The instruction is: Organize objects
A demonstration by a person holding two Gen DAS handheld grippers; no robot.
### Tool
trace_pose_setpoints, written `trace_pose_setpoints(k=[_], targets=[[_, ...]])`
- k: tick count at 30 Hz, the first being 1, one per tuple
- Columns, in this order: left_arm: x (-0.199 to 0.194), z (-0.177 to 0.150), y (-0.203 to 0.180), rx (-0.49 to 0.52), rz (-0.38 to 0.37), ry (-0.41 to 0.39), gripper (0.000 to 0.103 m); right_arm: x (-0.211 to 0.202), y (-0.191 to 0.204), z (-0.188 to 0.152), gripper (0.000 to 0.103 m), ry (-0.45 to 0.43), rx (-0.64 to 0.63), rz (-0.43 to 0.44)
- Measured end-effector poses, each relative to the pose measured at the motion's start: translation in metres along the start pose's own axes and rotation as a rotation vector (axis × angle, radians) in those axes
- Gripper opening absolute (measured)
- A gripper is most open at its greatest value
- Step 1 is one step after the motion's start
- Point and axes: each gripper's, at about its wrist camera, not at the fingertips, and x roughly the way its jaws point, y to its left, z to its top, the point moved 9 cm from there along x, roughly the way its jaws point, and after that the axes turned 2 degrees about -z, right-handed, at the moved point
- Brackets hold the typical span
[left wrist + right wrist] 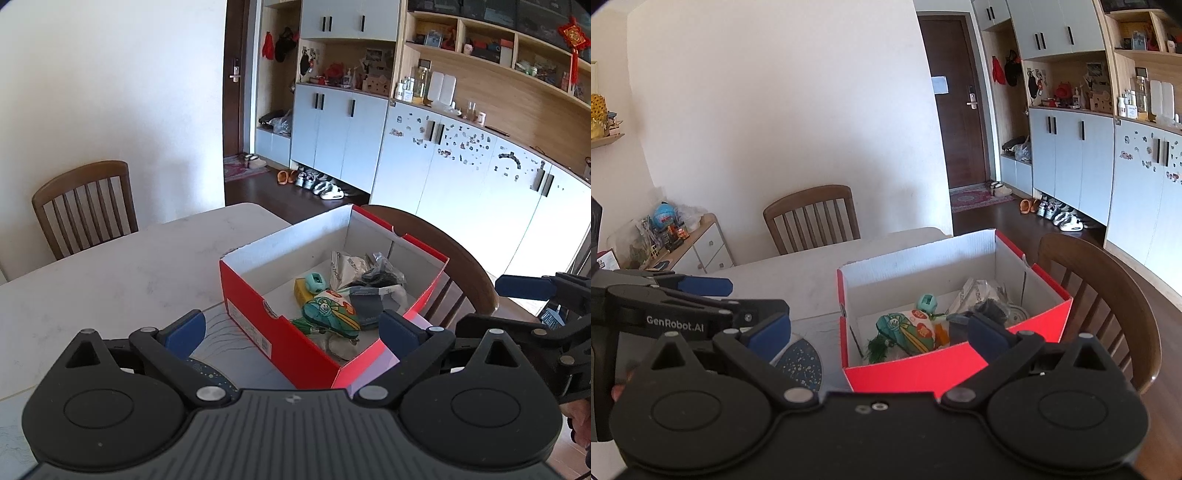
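Note:
A red shoebox [266, 325] with a white inside stands open on the white table [110, 277]. It holds a teal cartoon pouch [330, 314], a yellow packet [301, 290], a grey pouch [365, 306], a foil bag [345, 267] and a black item in clear plastic [382, 273]. My left gripper [291, 332] hovers open over the box's near corner, nothing pressed between its blue pads. In the right wrist view the red shoebox [905, 373] and the pouch [908, 330] lie just ahead of my right gripper [879, 334], which is open and empty.
A dark speckled disc [803, 360] lies on a drawing sheet left of the box. One wooden chair [85, 206] stands at the table's far side, another [1108, 295] right behind the box. Cabinets, shelves and shoes line the wall on the right.

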Motion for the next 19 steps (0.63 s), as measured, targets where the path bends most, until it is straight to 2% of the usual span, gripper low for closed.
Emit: trace_pose_setpoints(k=[4,19], targets=[[-0.0042,0.0009,0.0021,0.006,0.030,-0.016,0.101,-0.0007,-0.0010,-0.0032,0.102,0.003,0.012,-0.006],[-0.0100,0.0017,0.0030,0.011,0.031,-0.019,0.101,-0.0021,-0.0033,-0.0093,0.102,0.013,0.026,-0.018]])
